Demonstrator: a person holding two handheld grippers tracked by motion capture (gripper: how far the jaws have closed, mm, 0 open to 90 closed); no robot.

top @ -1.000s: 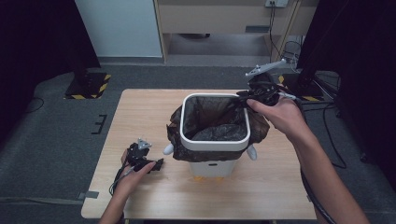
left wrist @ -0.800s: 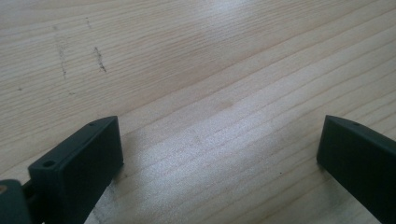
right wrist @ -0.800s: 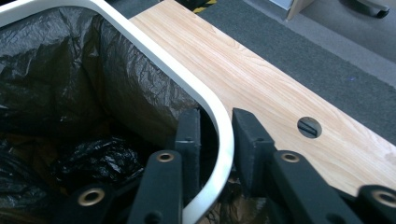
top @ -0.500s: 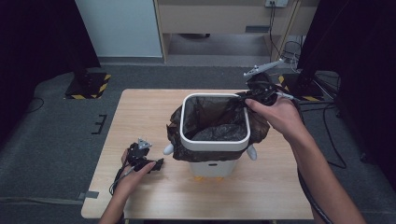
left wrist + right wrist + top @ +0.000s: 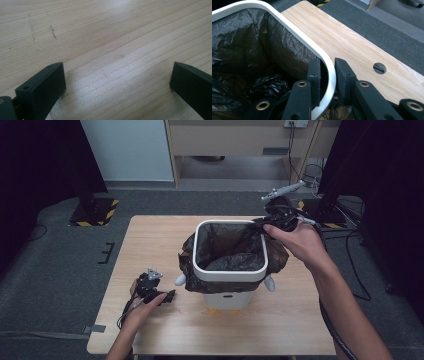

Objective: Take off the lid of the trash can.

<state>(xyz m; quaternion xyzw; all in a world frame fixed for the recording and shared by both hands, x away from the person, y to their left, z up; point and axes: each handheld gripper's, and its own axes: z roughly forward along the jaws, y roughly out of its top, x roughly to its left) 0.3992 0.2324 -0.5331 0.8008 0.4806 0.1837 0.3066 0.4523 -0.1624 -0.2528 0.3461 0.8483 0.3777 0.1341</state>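
A white bin (image 5: 230, 270) lined with a black plastic bag (image 5: 227, 245) stands in the middle of the wooden table (image 5: 150, 240). My right gripper (image 5: 270, 222) is at the bin's far right corner. In the right gripper view its jaws (image 5: 327, 61) straddle the white rim (image 5: 294, 37), one inside against the bag (image 5: 242, 50), one outside. They have just been closing, and a narrow gap still shows on the inner side. My left gripper (image 5: 167, 296) rests on the table left of the bin, jaws (image 5: 117, 72) wide open over bare wood.
The bag's edge hangs crumpled over the bin's outside (image 5: 187, 270). A round cable hole (image 5: 379, 68) is in the tabletop beyond the bin. Cables (image 5: 310, 175) and a yellow-black striped base (image 5: 95, 212) lie on the floor behind the table.
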